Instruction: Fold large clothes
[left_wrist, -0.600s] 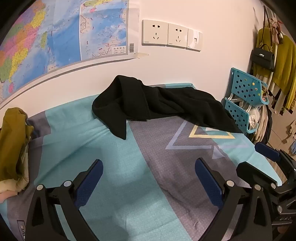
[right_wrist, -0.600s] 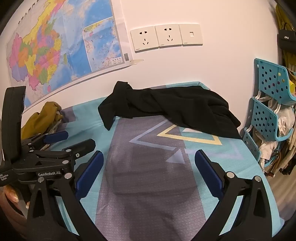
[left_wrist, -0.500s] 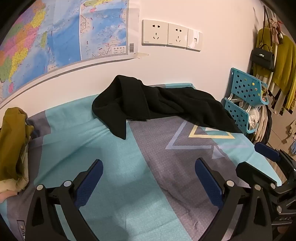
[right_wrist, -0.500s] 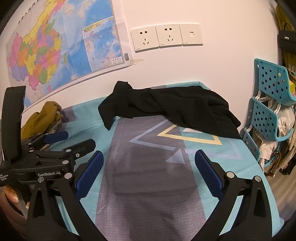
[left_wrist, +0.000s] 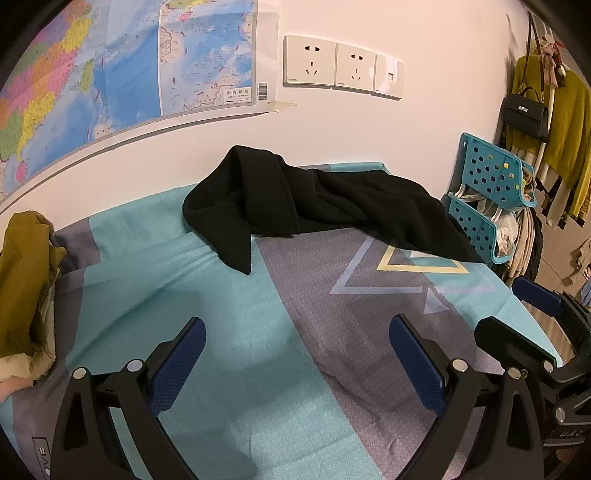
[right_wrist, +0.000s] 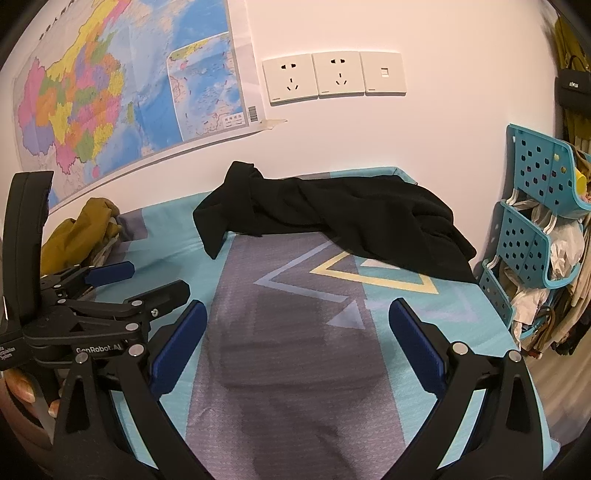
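Left wrist view shows us the left gripper (left_wrist: 295, 354) with its jaws wide apart and holding nothing, above the teal and grey bed sheet (left_wrist: 221, 332). We see the black garment (left_wrist: 325, 210) lying crumpled at the far side of the bed, against the wall, well apart from both grippers. Our right gripper (right_wrist: 295, 339) is also spread apart and empty, beside the left one

Both grippers' fingers (left_wrist: 177, 363) spread wide
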